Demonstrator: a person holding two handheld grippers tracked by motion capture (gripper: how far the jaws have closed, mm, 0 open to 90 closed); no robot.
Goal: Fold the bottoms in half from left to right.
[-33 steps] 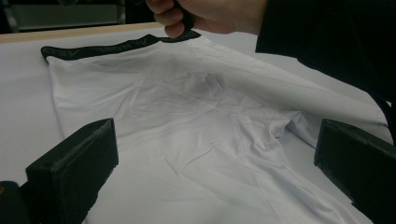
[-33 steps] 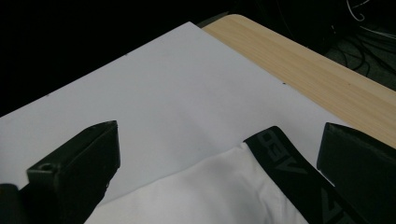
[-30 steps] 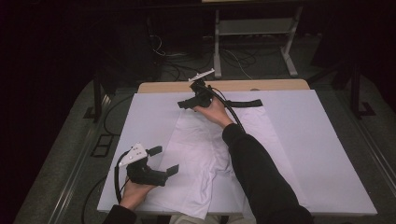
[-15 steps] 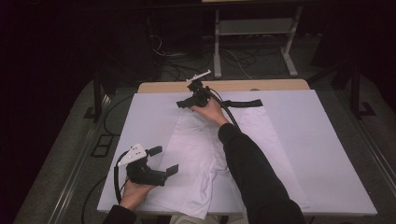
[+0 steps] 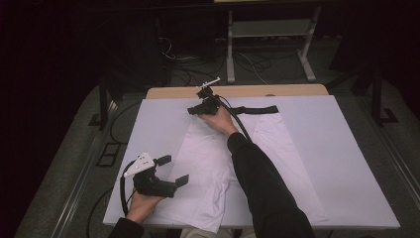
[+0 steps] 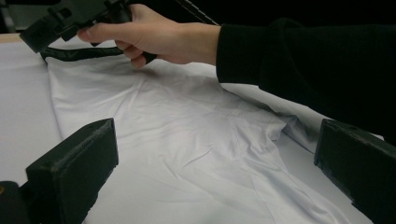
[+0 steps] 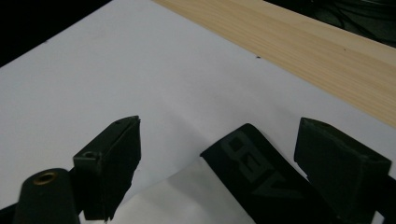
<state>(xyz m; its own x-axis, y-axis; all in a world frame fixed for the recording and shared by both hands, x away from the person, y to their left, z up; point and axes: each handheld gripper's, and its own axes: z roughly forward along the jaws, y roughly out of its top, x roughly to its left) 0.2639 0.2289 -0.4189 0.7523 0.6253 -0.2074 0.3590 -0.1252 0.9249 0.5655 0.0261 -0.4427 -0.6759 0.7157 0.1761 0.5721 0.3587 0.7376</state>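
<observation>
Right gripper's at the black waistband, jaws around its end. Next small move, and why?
Probably finish closing the right gripper on the black waistband. Its jaws have just been closing, and the band's corner lies between them with gaps on both sides, so nothing is pinched yet. The left gripper hovers open over the near end of the white garment, ready to take its own edge afterwards.

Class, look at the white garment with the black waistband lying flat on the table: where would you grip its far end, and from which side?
Grip the black waistband at its free left end, coming down from above. It lies flat along the white garment at its far edge, already between the right gripper and its open jaws, which have just been closing.
</observation>
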